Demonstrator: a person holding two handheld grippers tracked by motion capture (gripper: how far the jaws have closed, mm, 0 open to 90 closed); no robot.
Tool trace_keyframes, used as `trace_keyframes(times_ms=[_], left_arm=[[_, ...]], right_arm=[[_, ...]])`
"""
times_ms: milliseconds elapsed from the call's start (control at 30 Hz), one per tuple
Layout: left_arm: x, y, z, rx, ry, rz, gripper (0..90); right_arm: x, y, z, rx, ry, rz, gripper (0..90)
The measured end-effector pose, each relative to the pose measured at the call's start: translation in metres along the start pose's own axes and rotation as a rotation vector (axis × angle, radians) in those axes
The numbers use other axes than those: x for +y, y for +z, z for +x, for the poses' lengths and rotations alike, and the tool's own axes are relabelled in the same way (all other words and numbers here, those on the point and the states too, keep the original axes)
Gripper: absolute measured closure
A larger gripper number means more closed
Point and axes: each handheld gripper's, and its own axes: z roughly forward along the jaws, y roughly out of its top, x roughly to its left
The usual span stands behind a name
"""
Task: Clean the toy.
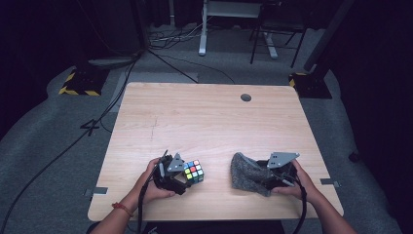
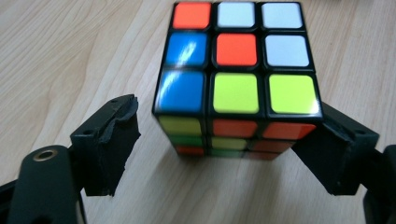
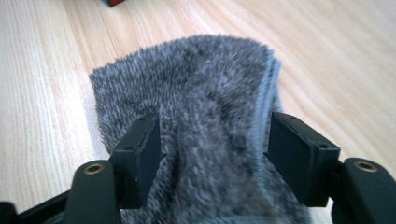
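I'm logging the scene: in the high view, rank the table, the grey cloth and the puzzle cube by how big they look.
1. table, by far the largest
2. grey cloth
3. puzzle cube, smallest

Each hand holds a black gripper, the left gripper [image 1: 181,176] and the right gripper [image 1: 269,176], with a grey three-cornered plate on top, a black cable trailing behind, rough black pads, small brass screw holes, and a red band sits on the left wrist.
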Motion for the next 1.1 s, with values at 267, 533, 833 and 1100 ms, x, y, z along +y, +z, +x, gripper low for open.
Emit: trace_keyframes(times_ms=[267, 533, 833, 1100], left_arm=[[-0.009, -0.027, -0.002, 0.040, 0.038, 0.015, 16.5], [-0.027, -0.048, 0.008, 0.121, 0.016, 0.057, 16.9], [-0.041, -0.052, 0.021, 0.152, -0.035, 0.049, 17.3], [-0.056, -0.045, 0.030, 0.160, -0.070, 0.077, 18.0]], right_arm=[[-0.003, -0.017, -0.005, -0.041, -0.001, 0.002, 30.9], [-0.024, -0.031, -0.012, -0.080, 0.040, 0.013, 30.8], [-0.056, -0.046, -0.022, -0.128, 0.137, 0.007, 29.4], [-0.078, -0.053, -0.027, -0.164, 0.195, 0.016, 28.7]])
